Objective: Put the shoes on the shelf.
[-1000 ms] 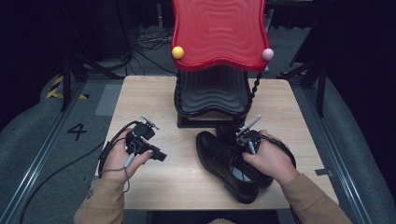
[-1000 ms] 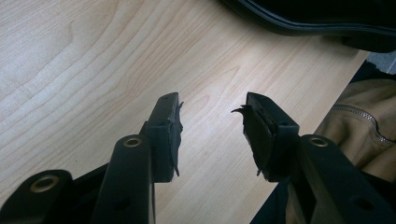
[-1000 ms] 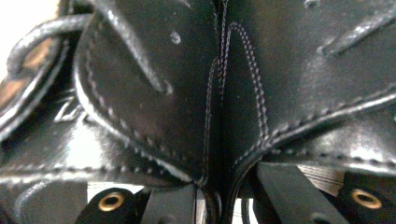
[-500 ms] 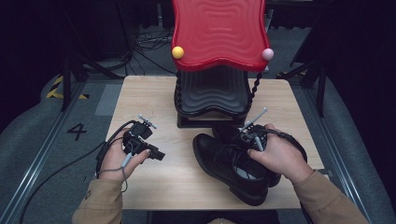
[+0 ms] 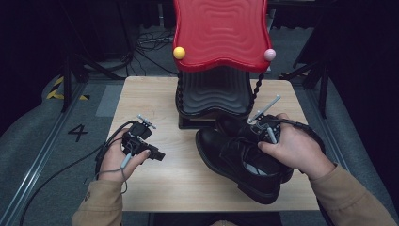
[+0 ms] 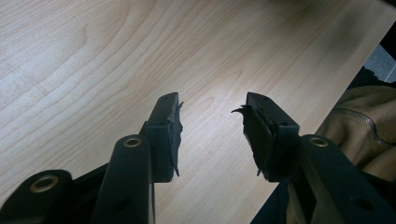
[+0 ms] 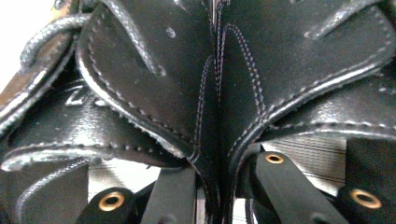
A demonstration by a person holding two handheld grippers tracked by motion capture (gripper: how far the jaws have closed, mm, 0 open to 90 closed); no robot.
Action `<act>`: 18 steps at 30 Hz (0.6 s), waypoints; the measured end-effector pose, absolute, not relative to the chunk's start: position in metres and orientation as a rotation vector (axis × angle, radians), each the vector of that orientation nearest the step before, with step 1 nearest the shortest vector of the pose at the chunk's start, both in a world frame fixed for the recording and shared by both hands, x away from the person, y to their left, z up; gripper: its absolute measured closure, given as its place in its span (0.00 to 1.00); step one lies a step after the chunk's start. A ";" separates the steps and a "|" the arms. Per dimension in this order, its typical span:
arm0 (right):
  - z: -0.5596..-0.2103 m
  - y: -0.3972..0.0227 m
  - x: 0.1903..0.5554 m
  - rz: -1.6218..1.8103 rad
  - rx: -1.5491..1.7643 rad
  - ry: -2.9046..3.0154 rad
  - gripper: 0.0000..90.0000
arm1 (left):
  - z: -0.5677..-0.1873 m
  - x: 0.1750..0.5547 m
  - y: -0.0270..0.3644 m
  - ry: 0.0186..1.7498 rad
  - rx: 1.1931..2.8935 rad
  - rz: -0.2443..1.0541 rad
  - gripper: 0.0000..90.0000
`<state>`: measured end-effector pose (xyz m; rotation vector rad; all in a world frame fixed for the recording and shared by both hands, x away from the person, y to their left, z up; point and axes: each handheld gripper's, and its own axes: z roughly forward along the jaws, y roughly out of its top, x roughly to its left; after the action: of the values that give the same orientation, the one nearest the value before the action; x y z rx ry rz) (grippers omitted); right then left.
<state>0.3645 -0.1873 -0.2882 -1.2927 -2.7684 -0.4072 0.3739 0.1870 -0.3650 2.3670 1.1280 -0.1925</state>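
Note:
A pair of black leather lace-up shoes (image 5: 235, 162) hangs just above the wooden table (image 5: 155, 188), right of centre. My right gripper (image 5: 258, 141) reaches down between them, held by a hand. In the right gripper view its jaws pinch the two shoes' adjoining inner walls (image 7: 215, 116) together, so my right gripper (image 7: 219, 179) is shut on them. My left gripper (image 5: 156, 154) rests low at the table's left in the other hand. Its jaws stand apart over bare wood, with nothing between them in the left gripper view (image 6: 212, 105).
A two-tier rack stands at the table's back centre, a red wavy shelf (image 5: 219, 33) above a black wavy one (image 5: 214, 94). Yellow (image 5: 179, 52) and pink (image 5: 269, 54) balls mark the red shelf's corners. Cables and dark stands surround the table.
My right gripper has risen with the shoes pinched in it, so they look larger and nearer the table's front right. The left gripper has stayed put.

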 end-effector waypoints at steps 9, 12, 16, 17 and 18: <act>-0.263 -0.187 0.362 -0.430 -1.280 -2.782 0.92 | -0.362 0.374 0.190 1.130 2.354 -0.181 0.62; -0.251 -0.188 0.359 -0.444 -1.279 -2.785 0.91 | -0.362 0.375 0.189 1.129 2.355 -0.185 0.63; -0.240 -0.188 0.357 -0.453 -1.273 -2.796 0.92 | -0.363 0.375 0.189 1.124 2.357 -0.185 0.63; -0.240 -0.188 0.357 -0.453 -1.273 -2.796 0.92 | -0.362 0.375 0.188 1.124 2.357 -0.186 0.63; -0.236 -0.188 0.356 -0.450 -1.272 -2.803 0.91 | -0.362 0.375 0.188 1.122 2.357 -0.184 0.63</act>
<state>0.3562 -0.1881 -0.2364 -1.2716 -2.8031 -0.4497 0.3746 0.1880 -0.3620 2.3568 1.1223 -0.1835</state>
